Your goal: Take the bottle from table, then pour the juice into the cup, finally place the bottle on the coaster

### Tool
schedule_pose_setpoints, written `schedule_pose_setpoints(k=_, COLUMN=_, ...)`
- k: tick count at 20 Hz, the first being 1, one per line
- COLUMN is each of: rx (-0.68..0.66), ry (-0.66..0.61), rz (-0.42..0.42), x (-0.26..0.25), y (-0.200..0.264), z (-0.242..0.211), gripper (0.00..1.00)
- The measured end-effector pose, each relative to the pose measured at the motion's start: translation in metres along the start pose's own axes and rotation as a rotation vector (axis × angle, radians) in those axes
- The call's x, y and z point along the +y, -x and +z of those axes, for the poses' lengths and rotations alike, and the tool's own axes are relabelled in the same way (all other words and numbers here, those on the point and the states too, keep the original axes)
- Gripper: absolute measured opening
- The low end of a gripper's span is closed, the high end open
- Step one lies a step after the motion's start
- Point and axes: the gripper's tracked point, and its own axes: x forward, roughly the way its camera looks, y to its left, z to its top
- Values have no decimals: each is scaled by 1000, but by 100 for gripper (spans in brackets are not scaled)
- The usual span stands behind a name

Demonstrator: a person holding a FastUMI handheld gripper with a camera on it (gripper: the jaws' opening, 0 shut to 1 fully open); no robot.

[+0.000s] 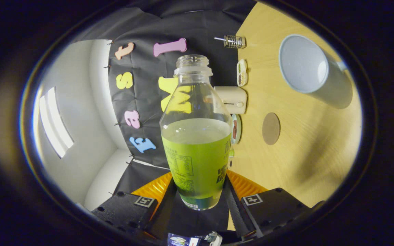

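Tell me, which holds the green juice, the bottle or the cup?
The bottle, gripped between the gripper fingers, holds green juice about halfway up. The pale cup beyond it on the wooden table looks empty inside.

Even, moderately bright illumination across the wooden table (306, 136); bright rectangular window or light panel (55, 121) beside the white wall, slightly overexposed. Soft shadow beside the cup (304, 63), falling away across the table. Faint highlight on the cup's inner wall. Backlit glow through the liquid in the bottle (196, 136), clamped between both fingers of the gripper (197, 198). Strong fisheye curvature, coloured fringing and darkening toward the rim. Sharp centre; slight softness at the periphery.
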Motion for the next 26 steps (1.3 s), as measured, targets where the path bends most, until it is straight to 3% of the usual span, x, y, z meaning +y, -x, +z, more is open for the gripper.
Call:
schedule_pose_setpoints(k=9, rx=36, ry=-99, rz=78, x=18, y=8, z=0, gripper=78)
schedule_pose_setpoints(k=26, rx=60, ry=-204, rz=145, x=49, y=19, z=4, gripper=78)
